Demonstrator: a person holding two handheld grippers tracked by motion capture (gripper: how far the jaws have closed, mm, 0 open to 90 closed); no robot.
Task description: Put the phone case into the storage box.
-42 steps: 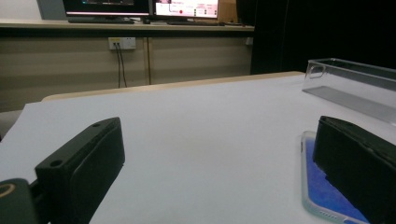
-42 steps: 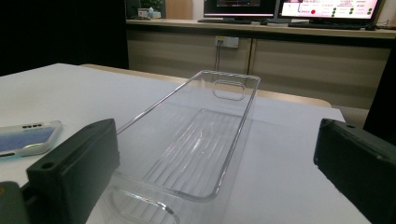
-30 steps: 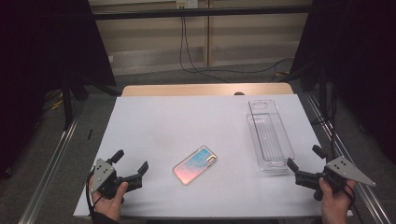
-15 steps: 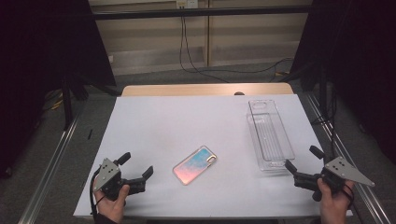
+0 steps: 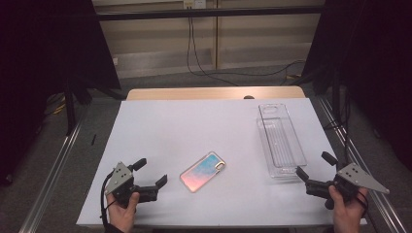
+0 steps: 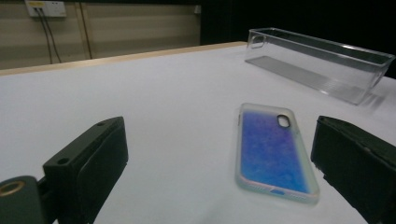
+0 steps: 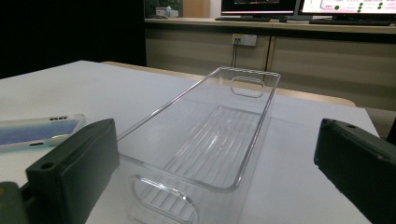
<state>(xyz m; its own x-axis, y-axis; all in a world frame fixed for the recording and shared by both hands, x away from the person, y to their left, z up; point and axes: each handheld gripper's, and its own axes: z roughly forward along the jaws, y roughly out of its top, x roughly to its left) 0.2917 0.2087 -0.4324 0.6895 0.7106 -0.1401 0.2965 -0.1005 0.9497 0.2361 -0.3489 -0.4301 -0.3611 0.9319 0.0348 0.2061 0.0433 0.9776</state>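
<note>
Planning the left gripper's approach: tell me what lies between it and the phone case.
Nothing: between the left gripper and the phone case is bare white table, as the high view shows.

The left hand (image 5: 121, 211) came in at the near left corner and held the left gripper (image 5: 151, 173) low, its jaws spread wide apart with nothing between them (both black jaws stood far apart in the left gripper view). The right hand (image 5: 346, 208) held the right gripper (image 5: 315, 165) at the near right, jaws likewise parted and empty, angled toward the far left
</note>
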